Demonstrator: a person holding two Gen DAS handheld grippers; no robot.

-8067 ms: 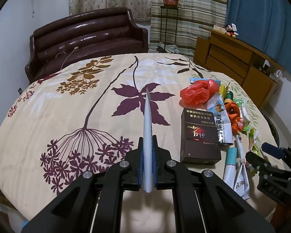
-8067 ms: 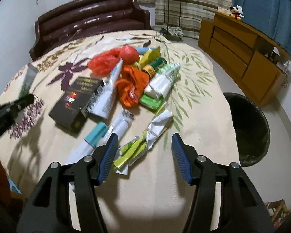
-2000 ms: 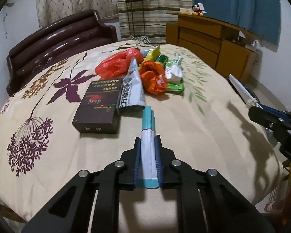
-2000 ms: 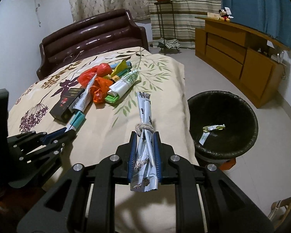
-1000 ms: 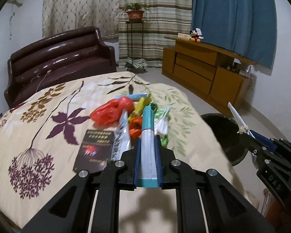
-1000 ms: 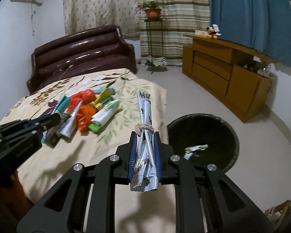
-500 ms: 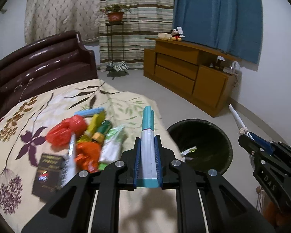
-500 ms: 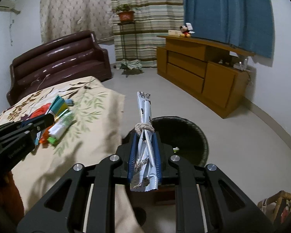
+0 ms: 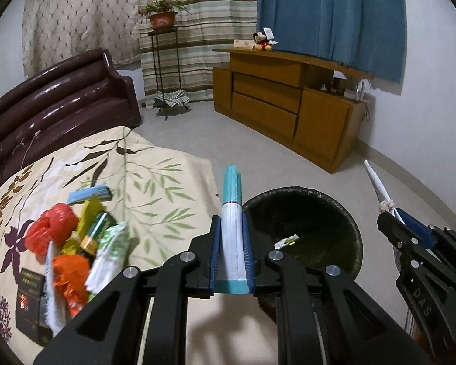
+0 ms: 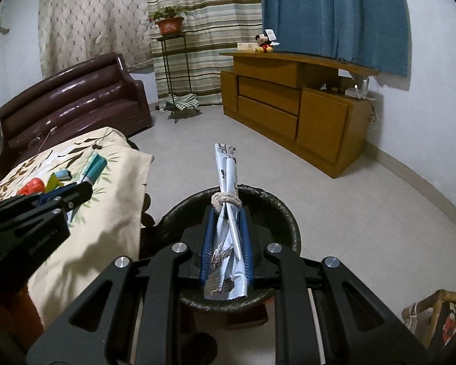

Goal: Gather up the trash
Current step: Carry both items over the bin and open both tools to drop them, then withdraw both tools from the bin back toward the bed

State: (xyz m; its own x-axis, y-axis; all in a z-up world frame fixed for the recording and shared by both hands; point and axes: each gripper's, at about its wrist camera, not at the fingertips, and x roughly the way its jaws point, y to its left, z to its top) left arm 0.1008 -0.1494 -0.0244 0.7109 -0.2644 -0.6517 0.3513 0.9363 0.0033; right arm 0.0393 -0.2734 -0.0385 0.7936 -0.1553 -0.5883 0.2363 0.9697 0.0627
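My left gripper [image 9: 231,222] is shut on a white and teal tube [image 9: 231,210], held over the table edge just left of the black trash bin [image 9: 307,228]. My right gripper [image 10: 227,213] is shut on a silvery wrapper tied with string [image 10: 226,182], held directly above the black bin [image 10: 276,213]. The bin holds a small wrapper [image 9: 285,240]. A pile of trash [image 9: 76,243] lies on the floral tablecloth [image 9: 155,182]: a red bag, an orange bag, green and yellow packets and a dark box. The right gripper also shows in the left wrist view [image 9: 389,213], and the left gripper in the right wrist view [image 10: 82,188].
A dark brown sofa [image 9: 57,103] stands behind the table. A wooden sideboard [image 9: 288,103] with a plush toy stands at the right wall. A plant stand [image 9: 164,57] stands by the striped curtain. Tiled floor [image 10: 349,200] surrounds the bin. A wicker chair [image 10: 434,313] is at the lower right.
Both grippers have swung right from the table toward the bin, each still holding its item. The right gripper now sits over the bin's opening; the trash pile has slid to the left.
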